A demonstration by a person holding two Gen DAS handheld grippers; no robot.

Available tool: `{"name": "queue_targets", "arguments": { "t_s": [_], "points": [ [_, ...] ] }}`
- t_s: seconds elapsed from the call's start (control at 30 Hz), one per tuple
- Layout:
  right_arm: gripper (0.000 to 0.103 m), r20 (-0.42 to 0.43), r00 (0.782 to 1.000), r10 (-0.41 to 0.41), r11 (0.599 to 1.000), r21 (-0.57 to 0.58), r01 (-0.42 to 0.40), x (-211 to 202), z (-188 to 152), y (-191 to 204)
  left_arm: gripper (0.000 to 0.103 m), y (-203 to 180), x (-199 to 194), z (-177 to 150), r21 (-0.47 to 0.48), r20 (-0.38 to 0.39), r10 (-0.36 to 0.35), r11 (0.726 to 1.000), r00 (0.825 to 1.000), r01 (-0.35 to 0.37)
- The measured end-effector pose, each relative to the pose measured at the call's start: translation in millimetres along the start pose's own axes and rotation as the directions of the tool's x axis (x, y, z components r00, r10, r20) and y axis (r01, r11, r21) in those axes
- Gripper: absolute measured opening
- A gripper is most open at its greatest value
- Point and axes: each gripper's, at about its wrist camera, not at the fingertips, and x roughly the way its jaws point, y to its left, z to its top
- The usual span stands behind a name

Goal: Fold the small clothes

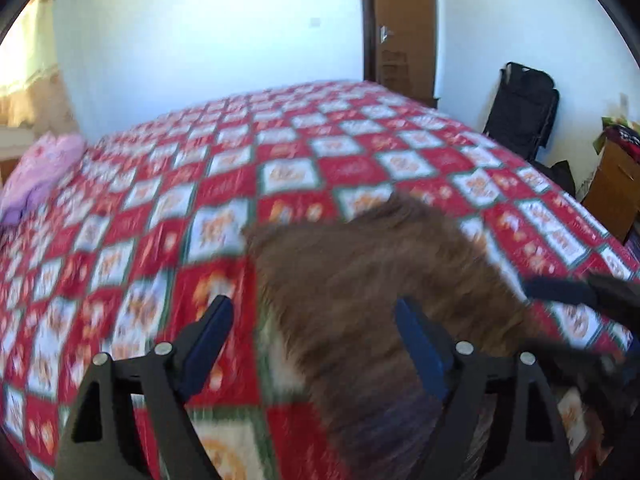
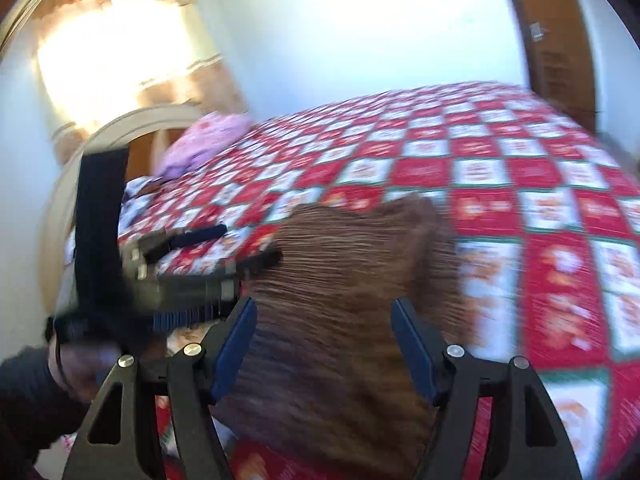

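Both wrist cameras sat low and near the bed [image 1: 168, 216], looking down along their fingers toward the far wall [image 1: 200, 32]. Each caught the brown garment [image 1: 360, 280] up close and the other gripper [image 2: 188, 280] beside it.

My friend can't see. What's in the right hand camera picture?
A fuzzy brown garment lies on a red and white patchwork bedspread, between the open jaws of the right gripper. The left gripper is at the left, blurred.
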Motion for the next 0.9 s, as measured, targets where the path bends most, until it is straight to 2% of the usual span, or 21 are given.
{"name": "queue_targets", "arguments": {
  "t_s": [0.03, 0.13, 0.17, 0.2, 0.27, 0.43, 0.57, 0.6, 0.67, 0.73, 0.8, 0.9],
  "points": [
    [0.070, -0.026, 1.000, -0.005, 1.000, 0.010, 0.005, 17, 3, -5, 0.085, 4, 2, -8, -0.024, -0.020, 0.020, 1.000, 1.000, -0.021],
    [0.070, -0.121, 0.992, -0.049, 0.994, 0.087, 0.060, 47, 1, -33, 0.089, 8, 7, -24, -0.055, -0.050, -0.016, 0.998, 0.999, 0.013],
    [0.066, -0.139, 0.990, -0.031, 0.993, 0.109, 0.047, 48, -2, -36, 0.089, 8, 6, -26, -0.064, -0.043, -0.021, 0.998, 0.999, 0.019],
    [0.057, -0.128, 0.991, -0.028, 0.993, 0.109, 0.042, 46, -4, -41, 0.090, 9, 5, -29, -0.072, -0.036, -0.030, 0.997, 0.999, 0.027],
    [0.050, -0.136, 0.989, -0.050, 0.993, 0.099, 0.064, 41, -4, -39, 0.091, 6, 5, -30, -0.078, -0.030, -0.036, 0.996, 0.999, 0.033],
    [0.049, -0.143, 0.987, -0.074, 0.995, 0.062, 0.084, 38, -6, -37, 0.091, 1, 9, -33, -0.083, -0.028, -0.047, 0.996, 0.999, 0.044],
    [0.052, -0.131, 0.988, -0.086, 0.994, 0.055, 0.094, 27, 0, -37, 0.091, 3, 8, -36, -0.113, -0.033, -0.074, 0.991, 0.997, 0.070],
    [0.067, -0.115, 0.989, -0.089, 0.994, 0.060, 0.097, 22, 1, -41, 0.091, 3, 7, -37, -0.114, -0.033, -0.078, 0.991, 0.996, 0.074],
    [0.081, -0.062, 0.991, -0.116, 0.990, 0.074, 0.120, 6, 6, -49, 0.091, 1, 7, -38, -0.111, -0.034, -0.088, 0.990, 0.996, 0.084],
    [0.081, -0.055, 0.993, -0.106, 0.989, 0.097, 0.111, 1, 10, -59, 0.091, 0, 6, -40, -0.112, -0.035, -0.107, 0.988, 0.994, 0.102],
    [0.081, -0.068, 0.992, -0.105, 0.986, 0.125, 0.113, 3, 12, -70, 0.099, -4, 9, -41, -0.112, -0.053, -0.130, 0.986, 0.990, 0.123],
    [0.081, -0.093, 0.992, -0.090, 0.982, 0.156, 0.103, 13, 11, -88, 0.099, -12, 16, -46, -0.096, -0.080, -0.145, 0.986, 0.986, 0.137]
  ]
}}
